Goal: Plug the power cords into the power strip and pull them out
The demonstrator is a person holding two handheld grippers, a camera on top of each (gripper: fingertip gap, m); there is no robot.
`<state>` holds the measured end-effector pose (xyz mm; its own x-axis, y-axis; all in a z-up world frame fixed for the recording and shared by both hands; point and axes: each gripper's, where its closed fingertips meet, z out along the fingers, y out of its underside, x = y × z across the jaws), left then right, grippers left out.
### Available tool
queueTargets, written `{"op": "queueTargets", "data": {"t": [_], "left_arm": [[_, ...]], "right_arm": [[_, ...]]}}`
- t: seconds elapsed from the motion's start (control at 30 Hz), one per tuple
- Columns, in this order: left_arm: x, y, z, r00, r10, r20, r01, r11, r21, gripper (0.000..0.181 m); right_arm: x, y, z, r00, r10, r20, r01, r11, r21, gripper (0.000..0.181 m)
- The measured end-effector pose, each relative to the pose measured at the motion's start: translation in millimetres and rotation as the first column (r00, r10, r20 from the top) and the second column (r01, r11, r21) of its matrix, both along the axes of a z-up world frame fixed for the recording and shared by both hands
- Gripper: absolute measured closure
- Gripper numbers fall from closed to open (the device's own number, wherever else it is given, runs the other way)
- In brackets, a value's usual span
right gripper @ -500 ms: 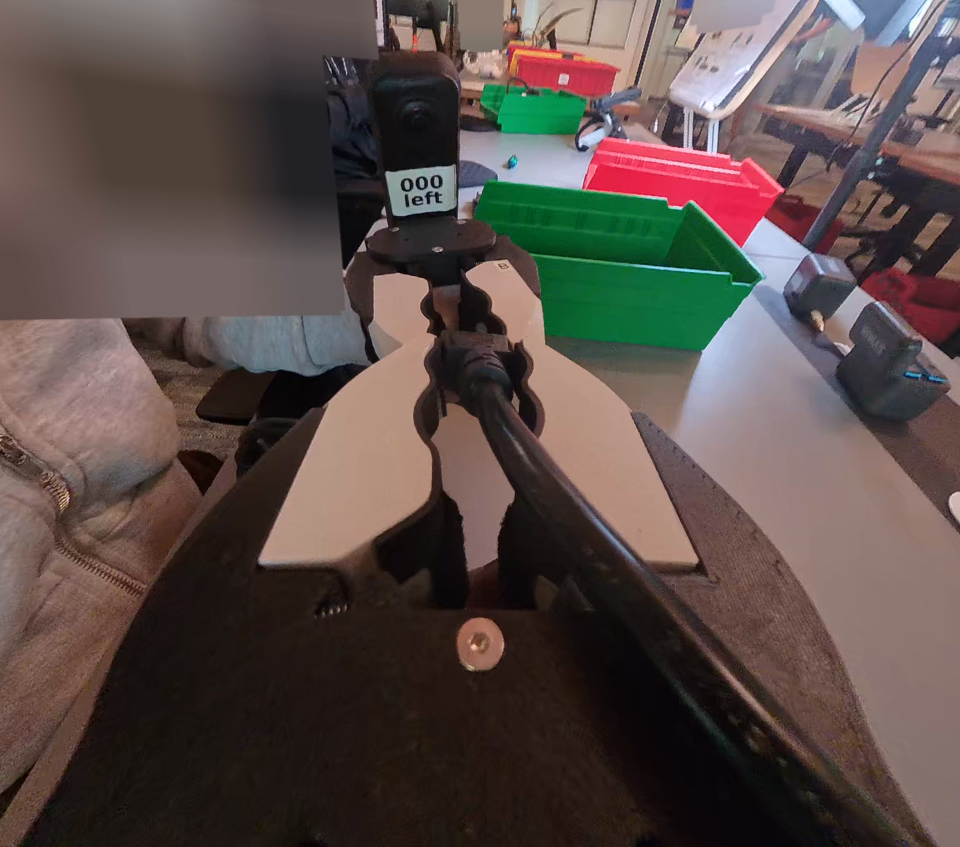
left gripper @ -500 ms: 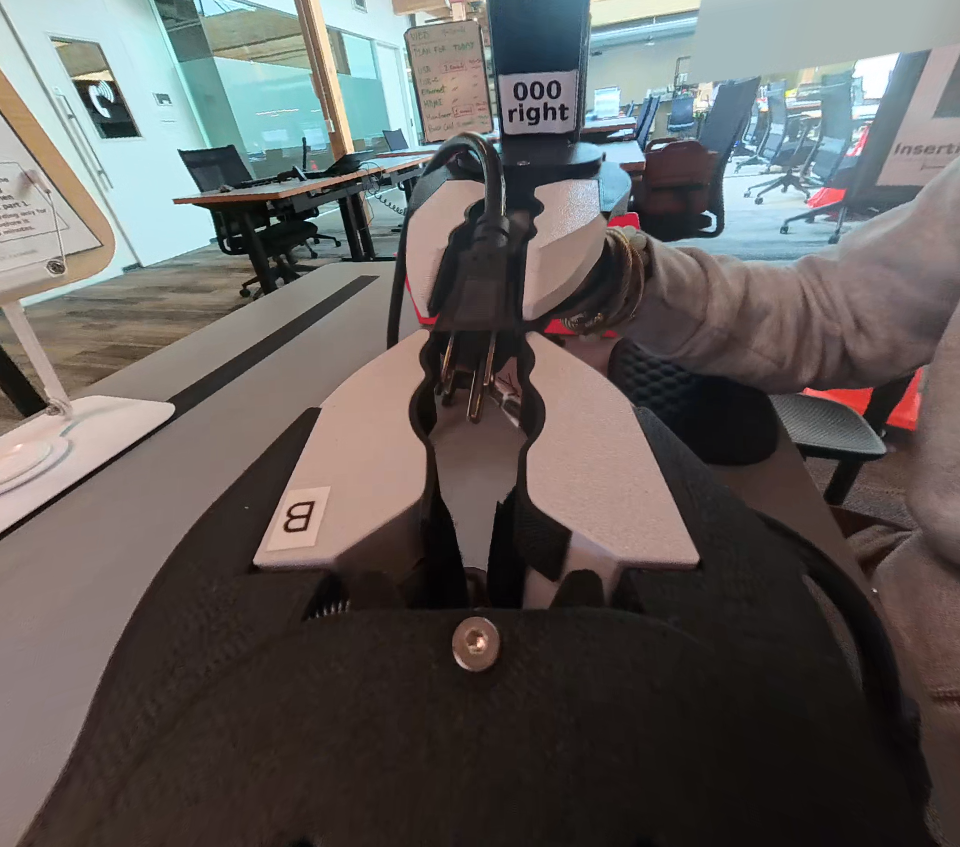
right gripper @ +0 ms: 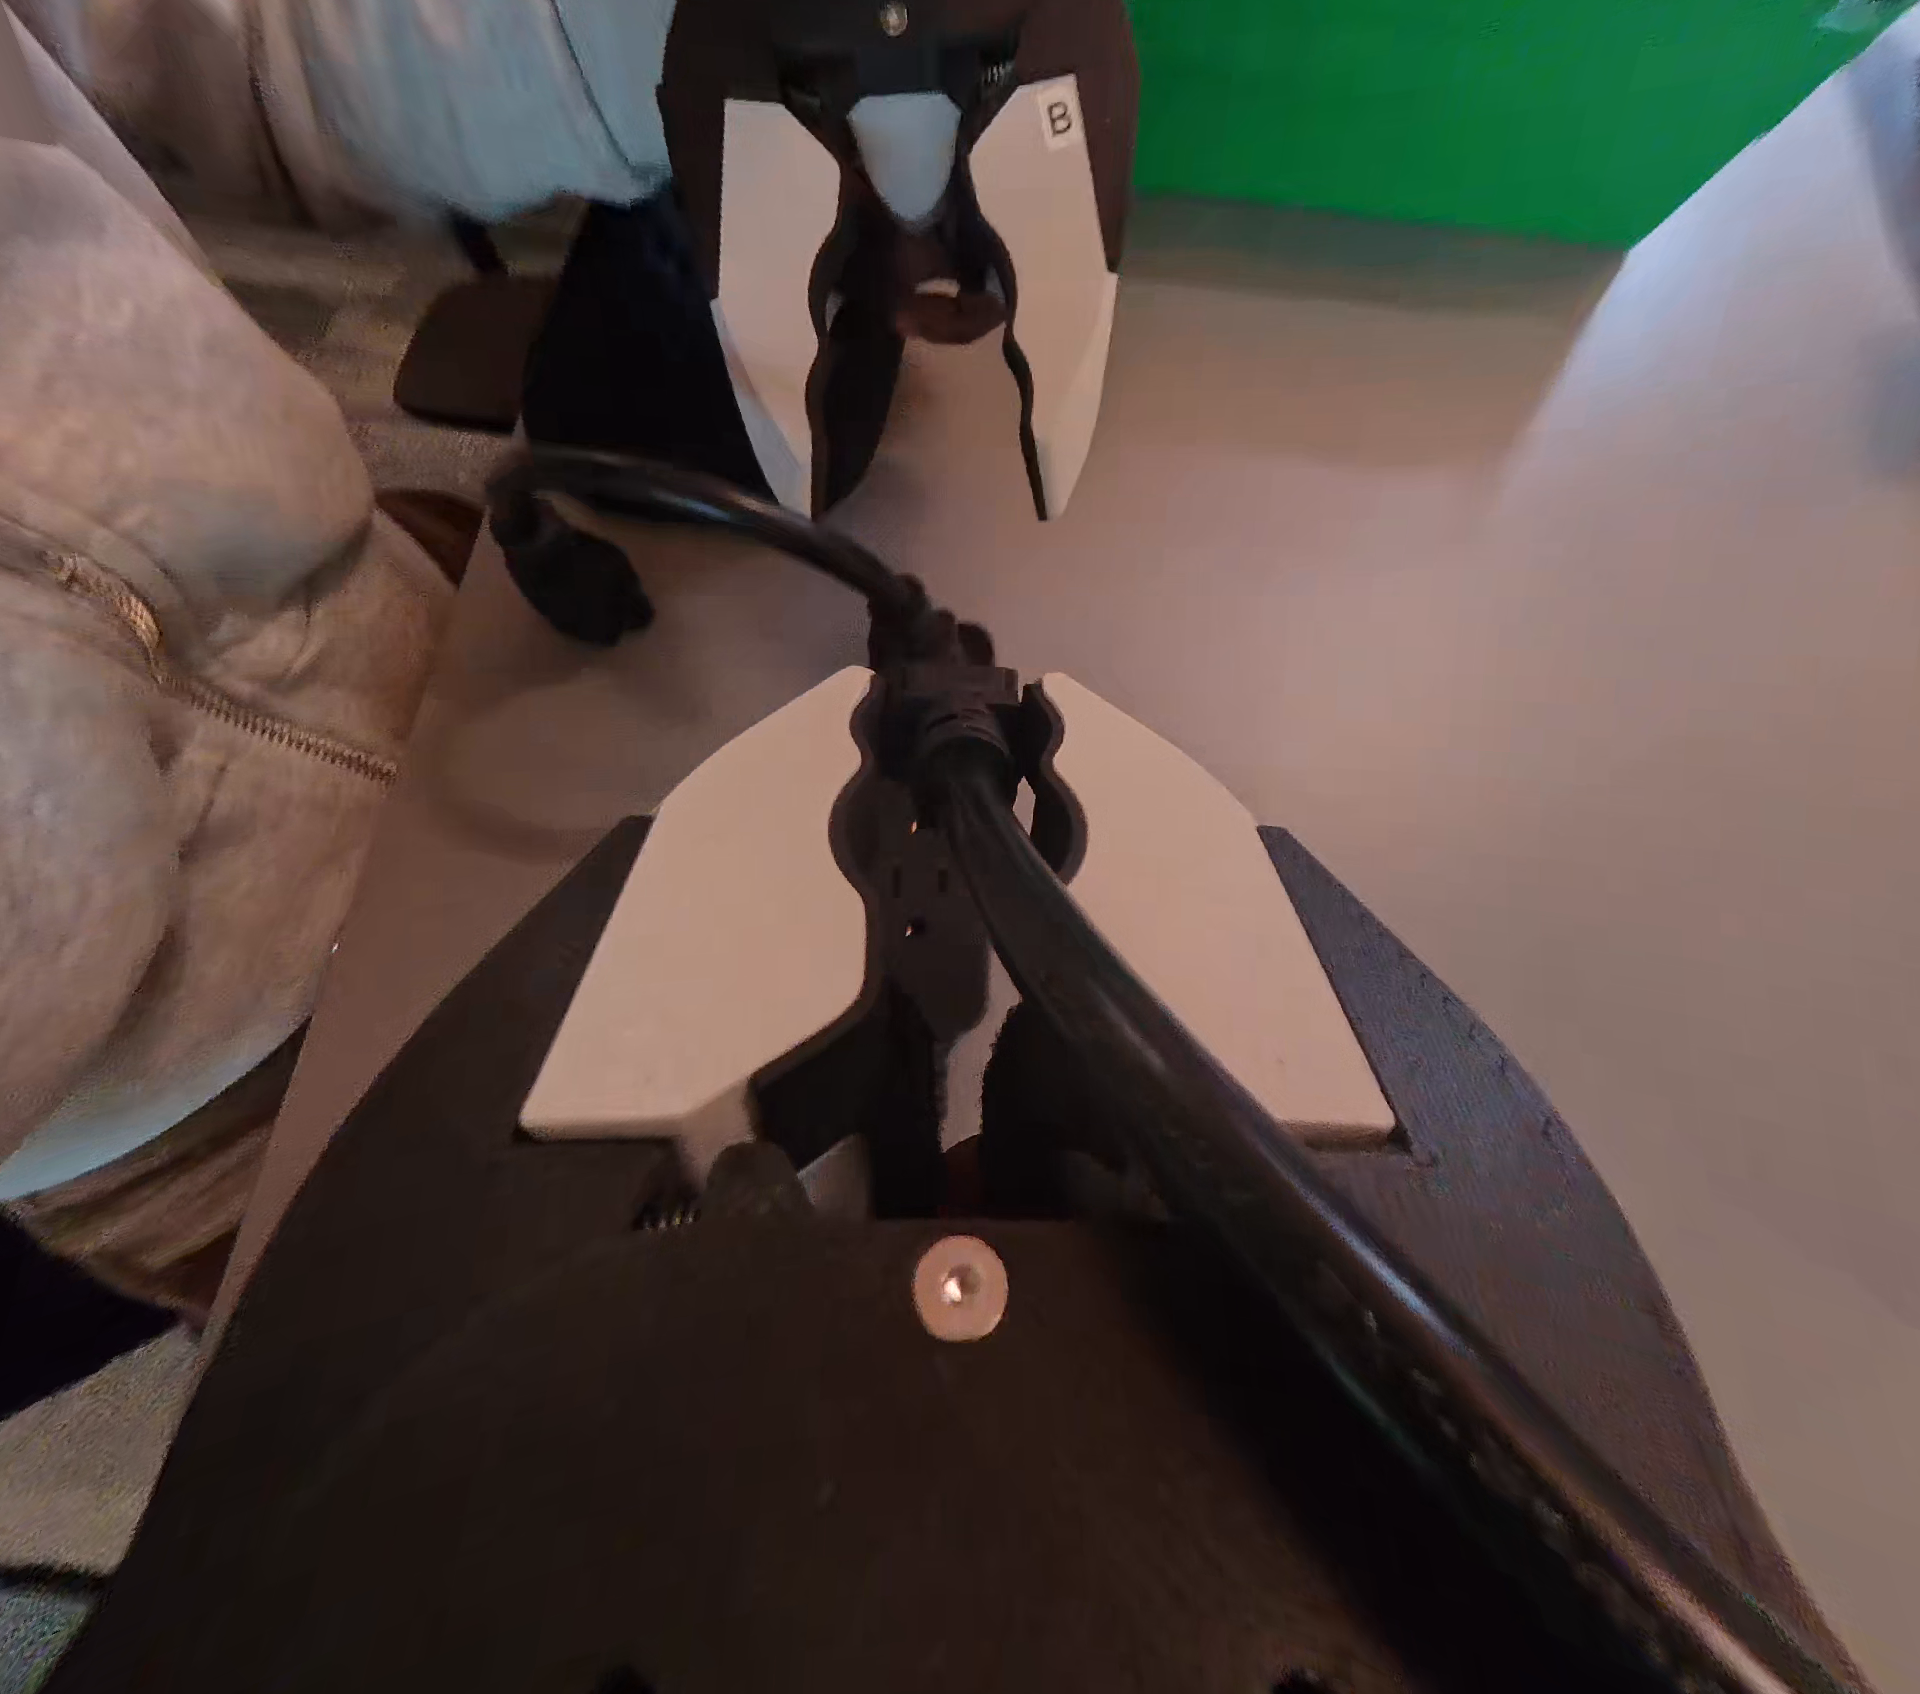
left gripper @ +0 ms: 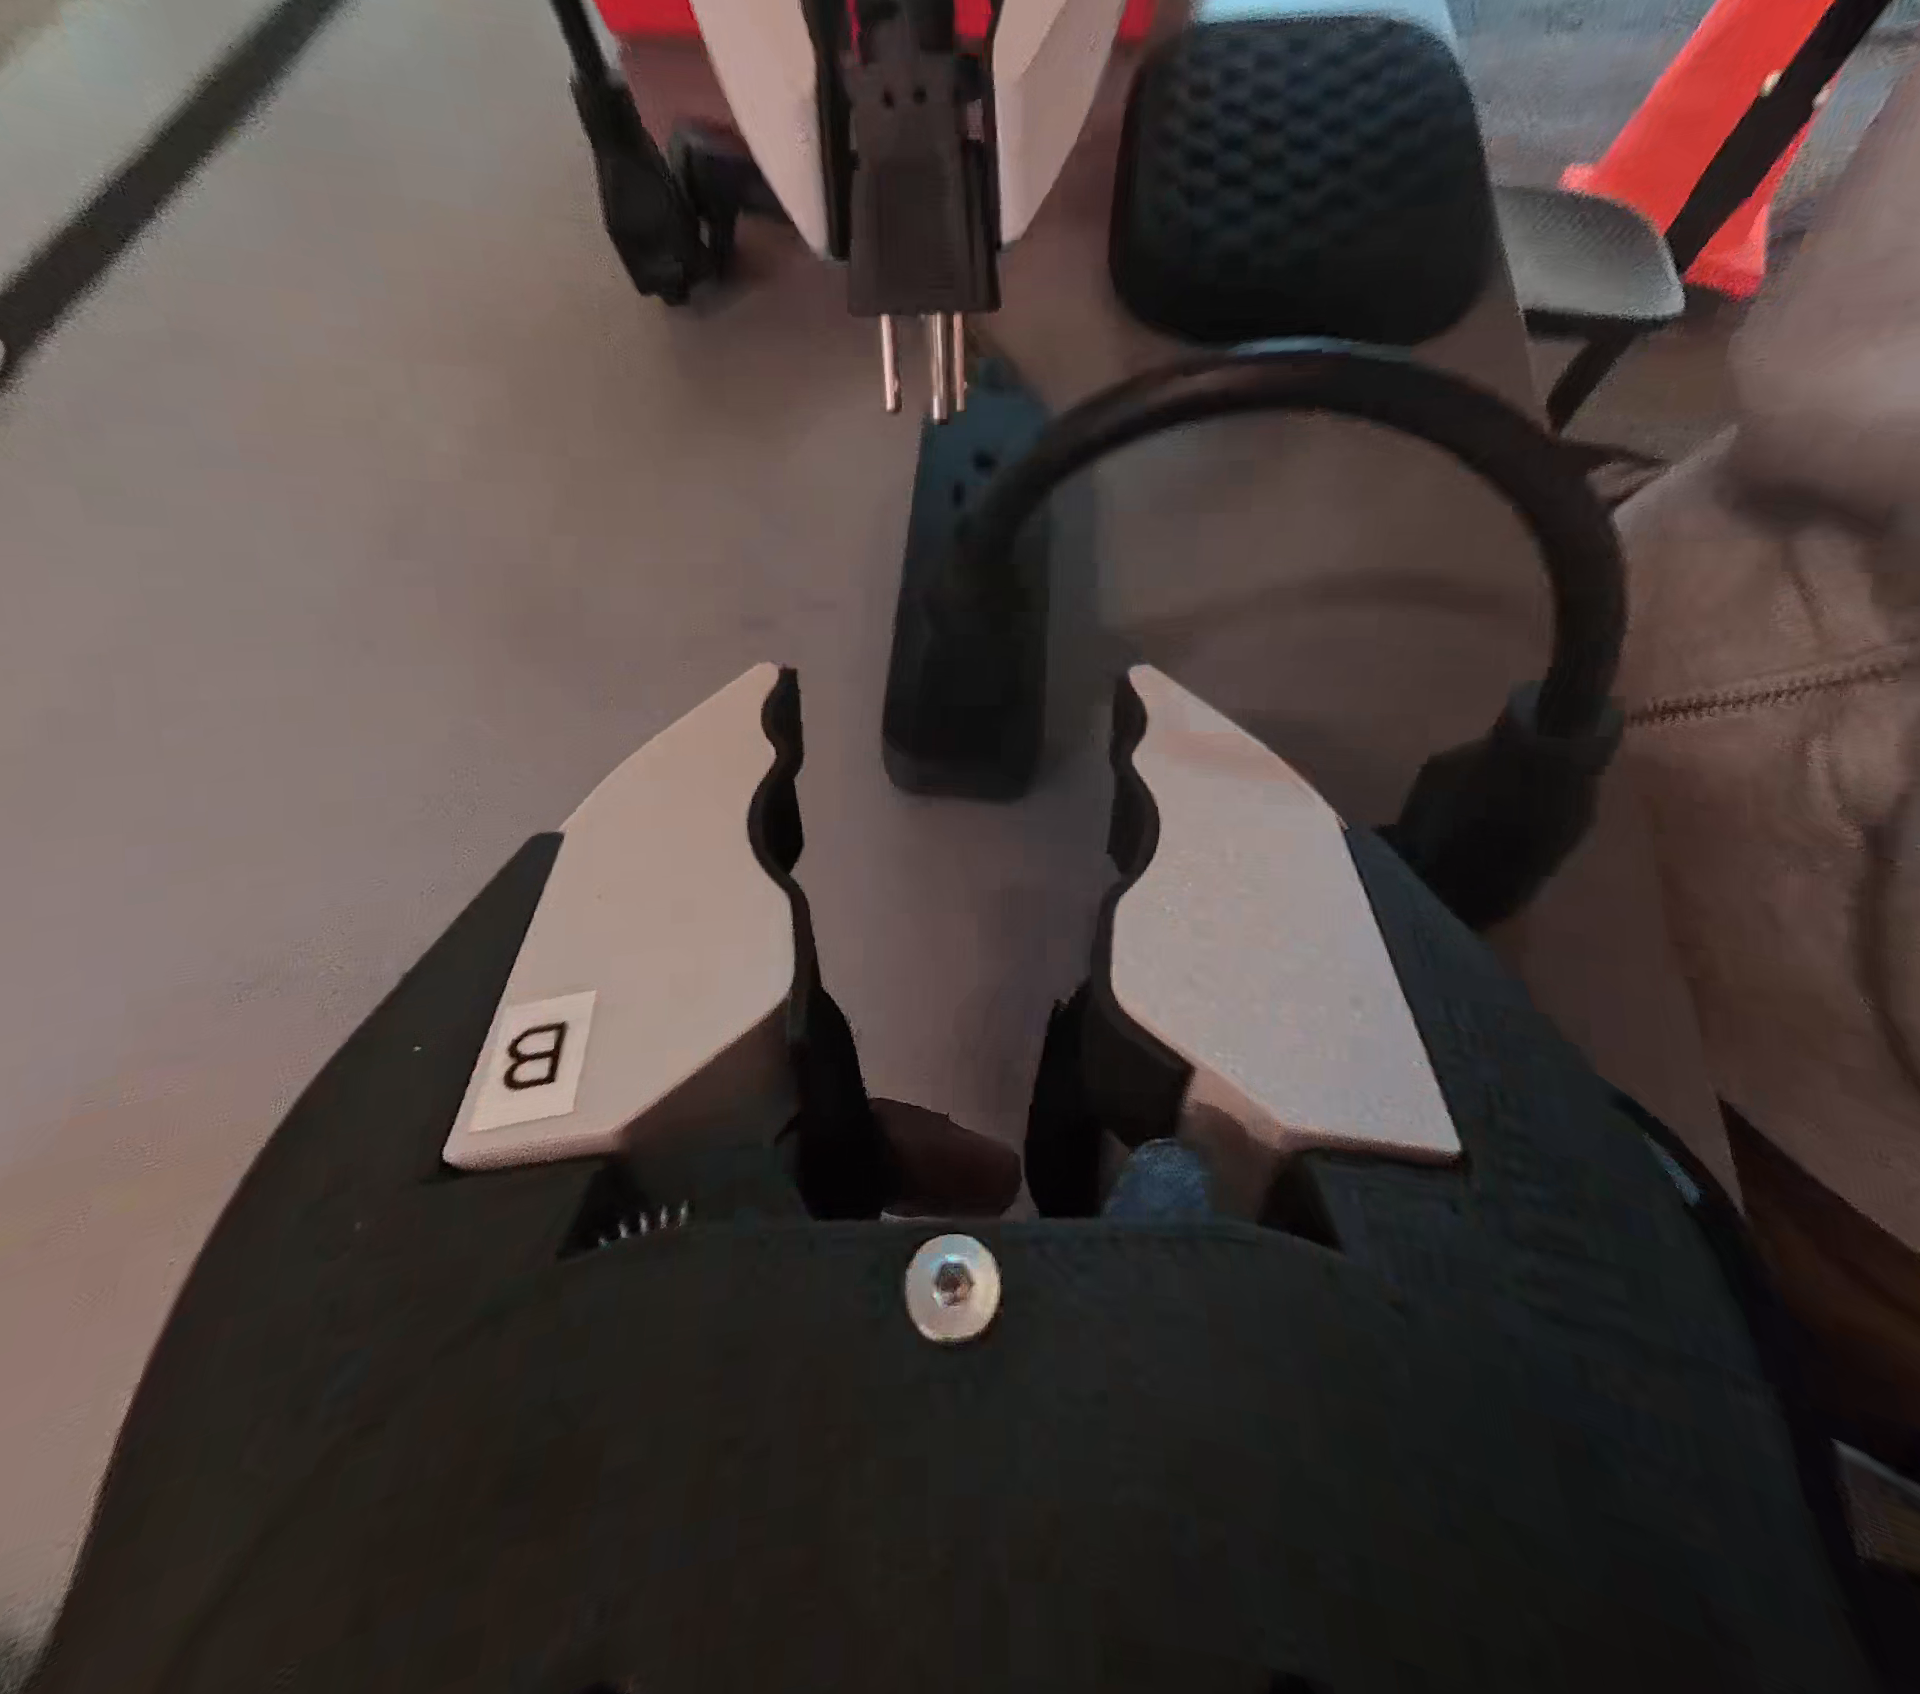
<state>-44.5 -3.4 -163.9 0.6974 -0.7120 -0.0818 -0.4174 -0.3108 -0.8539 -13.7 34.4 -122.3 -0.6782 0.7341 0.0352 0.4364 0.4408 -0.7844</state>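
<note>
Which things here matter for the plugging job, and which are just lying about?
Job:
plug held in right gripper
power strip
looped cord at the strip
left gripper, open

Lying about:
green bin
black pad

On the table [left gripper: 312,553], power strip [left gripper: 966,605] at 12 o'clock just beyond left gripper [left gripper: 956,709], plug [left gripper: 920,231] in right gripper [left gripper: 914,210] above strip's far end, cord [left gripper: 1455,481] looping at 2 o'clock; in right wrist view, bin [right gripper: 1455,55] at 1 o'clock.
</note>
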Motion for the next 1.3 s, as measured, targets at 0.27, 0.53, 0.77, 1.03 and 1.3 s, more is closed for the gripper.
{"op": "queueTargets", "data": {"t": [0.27, 0.53, 0.77, 1.03, 1.3], "left_arm": [[12, 15, -52, 0.986, -0.018, -0.166, 0.001, 0.995, -0.101, 0.138], [15, 16, -59, 0.999, -0.006, -0.042, -0.002, 0.981, -0.193, 0.138], [16, 16, -60, 0.999, -0.008, -0.034, 0.001, 0.979, -0.202, 0.138], [16, 16, -60, 0.999, -0.008, -0.034, 0.001, 0.98, -0.199, 0.138], [16, 15, -60, 0.999, -0.008, -0.035, 0.001, 0.981, -0.195, 0.138]], "right_arm": [[10, -4, -40, 0.988, 0.029, 0.15, -0.052, 0.987, 0.154, 0.155], [4, -6, -49, 0.968, 0.037, 0.248, -0.09, 0.974, 0.206, 0.155], [0, -3, -57, 0.941, -0.001, 0.337, -0.083, 0.968, 0.236, 0.155], [-2, -4, -62, 0.925, -0.051, 0.377, -0.05, 0.966, 0.253, 0.155], [-2, -6, -66, 0.922, -0.078, 0.38, -0.033, 0.96, 0.276, 0.155]]}}
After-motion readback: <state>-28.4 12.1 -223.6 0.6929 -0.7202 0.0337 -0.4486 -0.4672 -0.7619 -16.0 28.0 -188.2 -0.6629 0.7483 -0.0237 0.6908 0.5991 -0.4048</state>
